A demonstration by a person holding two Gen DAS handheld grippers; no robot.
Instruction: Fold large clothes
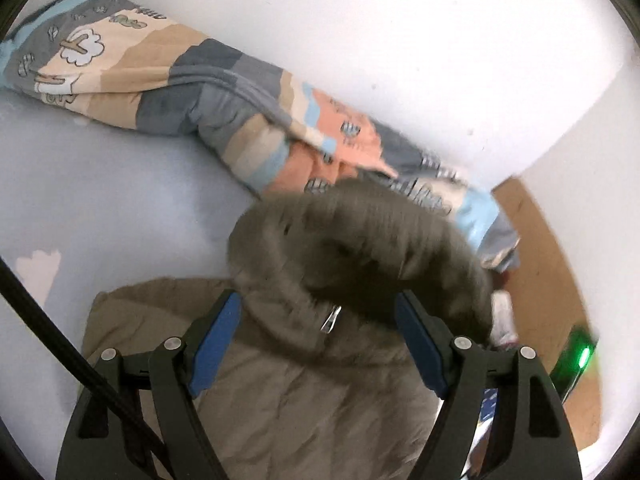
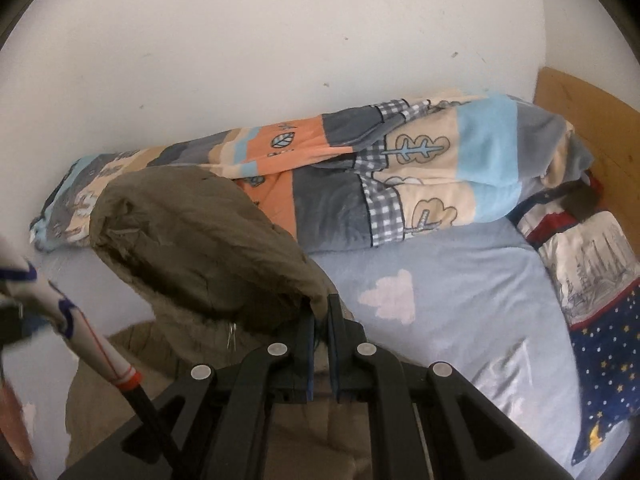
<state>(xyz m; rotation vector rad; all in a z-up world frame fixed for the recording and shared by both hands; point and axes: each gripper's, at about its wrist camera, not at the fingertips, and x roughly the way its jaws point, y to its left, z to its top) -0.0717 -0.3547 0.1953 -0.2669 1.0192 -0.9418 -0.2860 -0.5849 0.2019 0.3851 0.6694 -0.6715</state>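
Note:
An olive-brown hooded coat lies on the light blue bed sheet. Its hood, blurred, stands raised past the collar, and a silver zip pull shows there. My left gripper hovers open over the collar, blue pads wide apart and not pressing on cloth. In the right wrist view the hood is lifted off the coat. My right gripper is shut on the hood's edge.
A rolled patterned quilt lies along the white wall. A star-print pillow sits at the right by the wooden bed frame. A white, orange-banded cable sleeve crosses the lower left. A green light glows at the right.

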